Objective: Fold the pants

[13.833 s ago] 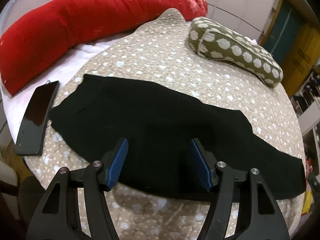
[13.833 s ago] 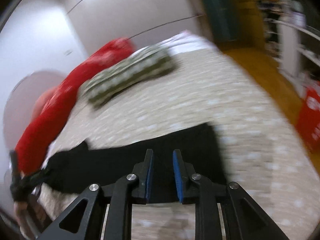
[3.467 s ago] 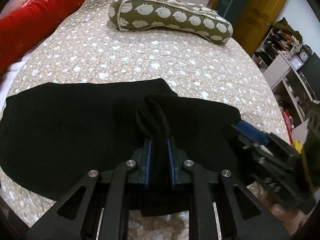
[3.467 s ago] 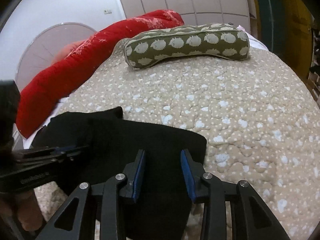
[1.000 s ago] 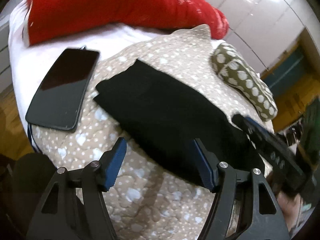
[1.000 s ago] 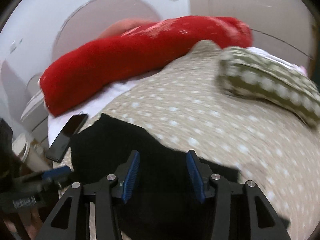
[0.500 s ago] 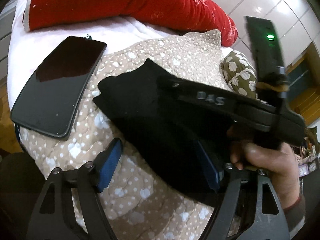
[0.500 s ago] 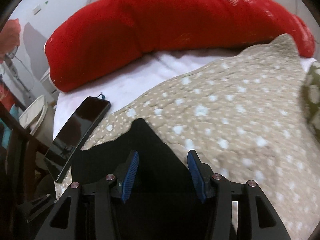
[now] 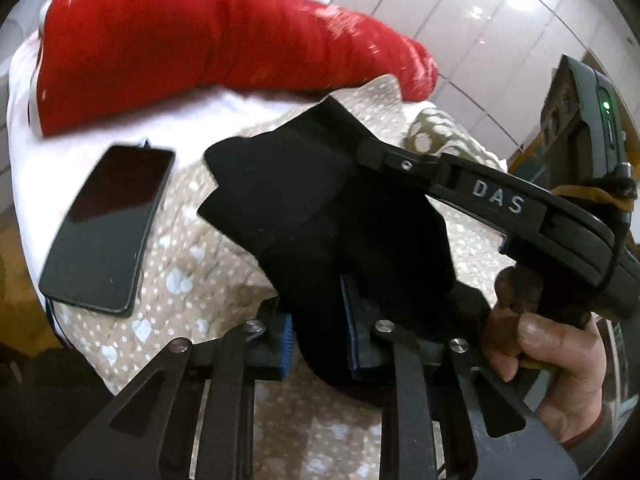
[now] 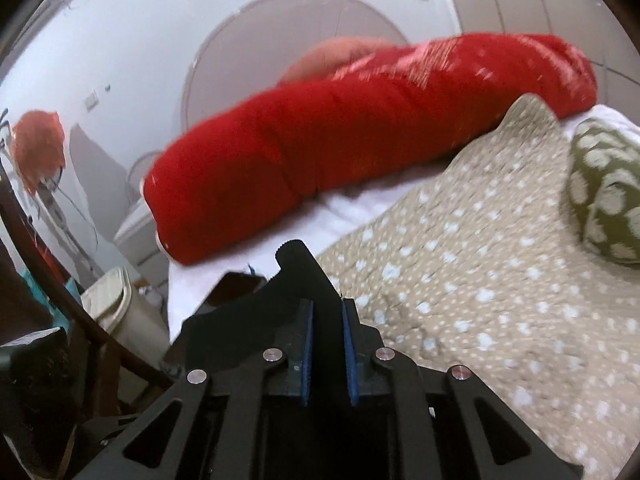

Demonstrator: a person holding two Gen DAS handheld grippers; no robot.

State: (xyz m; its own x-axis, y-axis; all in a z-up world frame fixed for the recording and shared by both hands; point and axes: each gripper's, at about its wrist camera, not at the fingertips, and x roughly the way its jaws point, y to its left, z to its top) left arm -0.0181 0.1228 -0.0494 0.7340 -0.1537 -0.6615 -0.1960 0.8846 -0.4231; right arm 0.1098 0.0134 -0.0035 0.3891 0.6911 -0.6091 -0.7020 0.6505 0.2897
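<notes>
The black pants [image 9: 320,208] are folded and partly lifted off the spotted beige quilt [image 9: 192,248]. My left gripper [image 9: 318,330] is shut on their near edge. My right gripper [image 10: 325,344] is shut on the far corner of the pants [image 10: 304,280] and holds it raised; in the left wrist view its body [image 9: 492,200] reaches across from the right, with the hand [image 9: 552,352] on its handle.
A black phone [image 9: 108,228] lies on the quilt's left edge beside the white sheet. A long red bolster [image 10: 360,136] lies along the back. An olive spotted pillow [image 10: 604,192] sits at the right. A bin [image 10: 116,300] stands beside the bed.
Both grippers were open over the pants half a second ago. Now each has shut on the cloth and the left end of the pants is lifted off the quilt.
</notes>
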